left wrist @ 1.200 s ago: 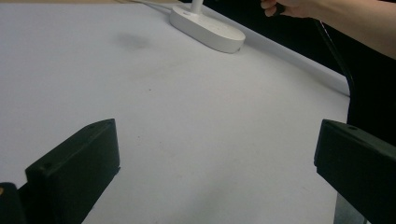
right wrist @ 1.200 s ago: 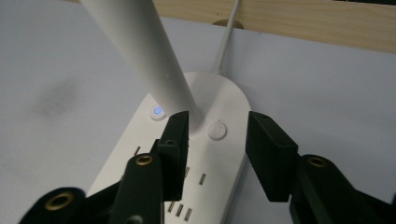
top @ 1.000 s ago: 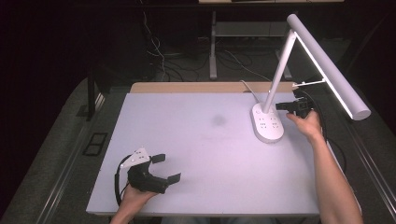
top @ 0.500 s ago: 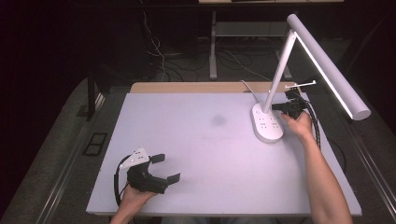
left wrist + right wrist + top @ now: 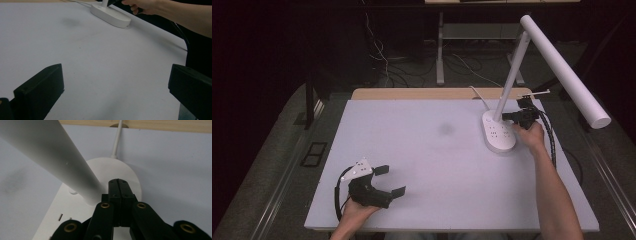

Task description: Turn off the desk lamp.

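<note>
While the white plastic desk lamp (image 5: 502,131) stands at the far right of the pale grey surface (image 5: 432,165), the right gripper (image 5: 518,116) is at the foot of its slanted stem, just above the oval base. From the right gripper view its black jaws are pressed flat together with nothing between them, their tips poised over the rear of the lamp base (image 5: 117,173), just beside the spot where the stem (image 5: 47,152) meets it. I cannot tell whether the tips actually touch the plastic. They look aimed at the base, perhaps at a control there, but no button is plain under them.

The long tube head (image 5: 564,70) reaches out to the right, past the surface's edge, and I cannot tell whether it is lit, so I would judge the work as only at the approach: the gripper has arrived at the lamp, and whatever pressing or shifting is meant seems yet to be finished. The white cord (image 5: 117,141) runs off the back of the base toward the wooden edge.

The left gripper (image 5: 384,182) rests low at the near left corner, well apart from the lamp, its jaws spread wide and empty over bare surface. It seems idle for now.
</note>
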A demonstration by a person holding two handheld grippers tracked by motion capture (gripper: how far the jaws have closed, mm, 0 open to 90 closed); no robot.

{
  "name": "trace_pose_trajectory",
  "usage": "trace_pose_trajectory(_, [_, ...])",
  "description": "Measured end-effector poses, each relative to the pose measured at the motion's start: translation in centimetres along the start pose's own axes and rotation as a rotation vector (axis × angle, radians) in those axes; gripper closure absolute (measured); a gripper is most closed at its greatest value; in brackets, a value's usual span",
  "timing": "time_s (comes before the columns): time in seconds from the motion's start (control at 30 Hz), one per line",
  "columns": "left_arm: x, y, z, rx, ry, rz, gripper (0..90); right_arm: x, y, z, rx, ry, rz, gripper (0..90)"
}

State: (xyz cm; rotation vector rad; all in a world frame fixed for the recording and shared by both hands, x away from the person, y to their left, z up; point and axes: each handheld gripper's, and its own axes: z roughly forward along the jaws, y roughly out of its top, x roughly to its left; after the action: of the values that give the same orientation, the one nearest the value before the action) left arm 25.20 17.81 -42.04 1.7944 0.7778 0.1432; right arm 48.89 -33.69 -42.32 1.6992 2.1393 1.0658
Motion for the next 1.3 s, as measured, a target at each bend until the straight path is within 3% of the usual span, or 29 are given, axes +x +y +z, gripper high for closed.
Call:
trace_pose_trajectory(0.07, [-0.04,0.00,-0.04,0.000,0.001,0.003,0.0,0.15,0.00,0.02,-0.001,-0.008,0.002,90.0])
trace_pose_trajectory(0.23, [0.03,0.02,-0.01,-0.004,0.001,-0.005,0.0,0.95,0.47,0.01,0.034,-0.061,-0.071,90.0])
trace_pose_trajectory(0.4, [-0.02,0.01,0.09,0.000,0.000,-0.004,0.0,0.49,0.34,-0.04,0.012,-0.027,-0.026,90.0])
trace_pose_trajectory(0.67, [-0.08,-0.01,0.02,-0.001,0.000,0.000,0.0,0.37,0.23,-0.01,0.007,-0.027,-0.009,90.0])
trace_pose_trajectory(0.97, [-0.11,-0.02,0.03,-0.001,0.001,-0.003,0.0,0.86,-0.09,-0.04,-0.002,-0.058,-0.030,90.0])
trace_pose_trajectory(1.3, [-0.08,-0.02,0.07,0.001,0.000,-0.002,0.0,0.88,0.07,-0.09,0.001,-0.053,-0.036,90.0])
